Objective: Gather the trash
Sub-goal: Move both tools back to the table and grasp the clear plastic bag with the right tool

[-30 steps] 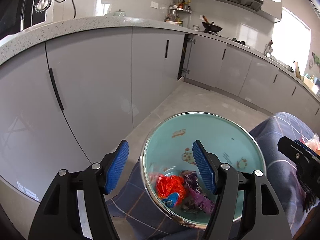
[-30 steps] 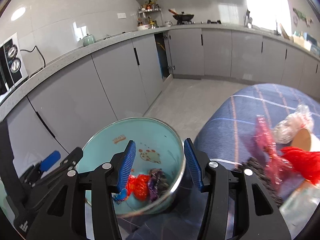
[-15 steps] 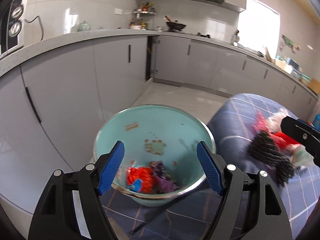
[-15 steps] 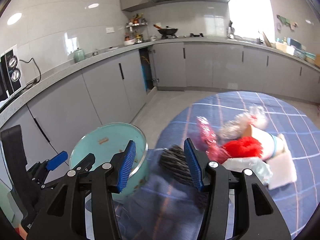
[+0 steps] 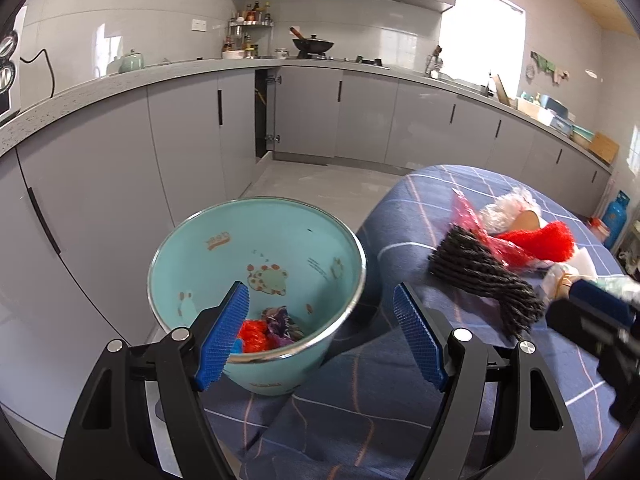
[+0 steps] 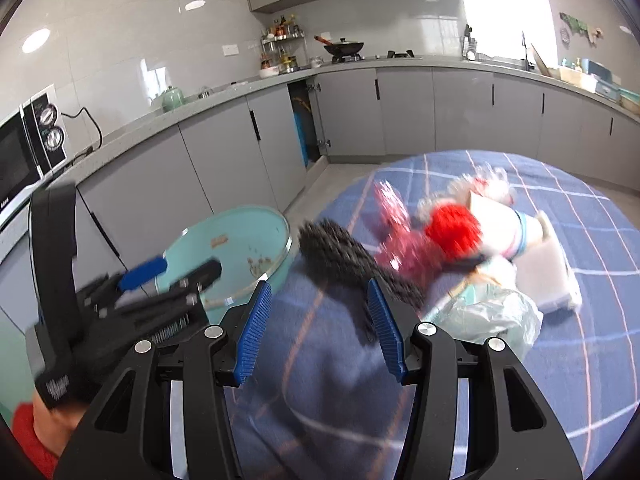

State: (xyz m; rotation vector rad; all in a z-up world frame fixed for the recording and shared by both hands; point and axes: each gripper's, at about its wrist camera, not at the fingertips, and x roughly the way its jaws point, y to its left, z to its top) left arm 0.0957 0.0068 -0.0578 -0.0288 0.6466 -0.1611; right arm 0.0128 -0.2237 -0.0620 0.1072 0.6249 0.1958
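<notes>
A glossy teal bin with crumpled wrappers at its bottom sits at the edge of the checked blue cloth, the left gripper wide and empty before it, while right of the bin the right gripper, half-spread and empty, faces a ribbed black wad, fuzzy red scrap and, seen clearly only from its camera, a crinkled clear bag.

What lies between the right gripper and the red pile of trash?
The black corded bundle lies between the right gripper and the red trash, in the right wrist view.
</notes>
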